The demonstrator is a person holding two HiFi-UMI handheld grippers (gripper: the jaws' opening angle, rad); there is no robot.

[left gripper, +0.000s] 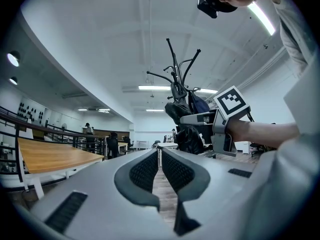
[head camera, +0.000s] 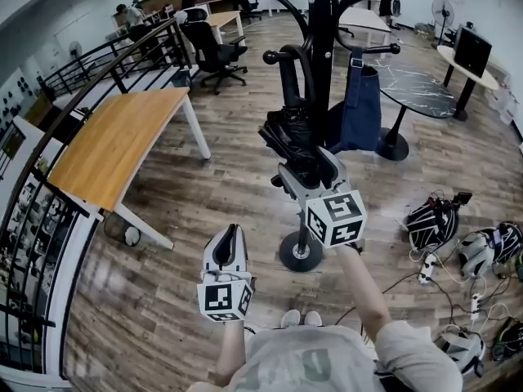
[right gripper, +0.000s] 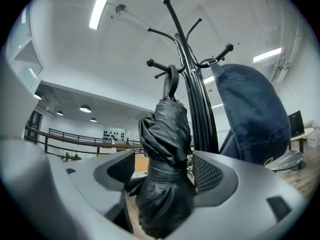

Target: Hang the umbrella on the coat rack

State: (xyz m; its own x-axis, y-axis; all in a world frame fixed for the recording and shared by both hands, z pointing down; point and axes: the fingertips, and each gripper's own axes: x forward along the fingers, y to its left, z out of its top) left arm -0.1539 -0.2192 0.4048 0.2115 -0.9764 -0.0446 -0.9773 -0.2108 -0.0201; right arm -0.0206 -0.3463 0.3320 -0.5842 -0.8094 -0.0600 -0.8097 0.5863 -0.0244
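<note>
Only in the head view is the floor layout seen. A wooden table stands at the left. The left gripper is held low and apart from everything. The right gripper is raised to the rack at centre. Helmets lie on the floor at the right.

From the left gripper view, the right gripper is seen from the side. On its cube a black-and-white square marker is shown, and no lettering can be read there.

Only in the right gripper view are the rack's upper pegs seen from below. The curved handle of the umbrella is laid over one peg. A blue bag is hung just to the right of the pole.

The left gripper's jaws are drawn together to a thin slit, and nothing is held between them. The right gripper's jaws are spread wide. The folded black umbrella stands between them, and a clear gap is seen at the left pad. Whether the right pad is touched by the fabric cannot be told.
</note>
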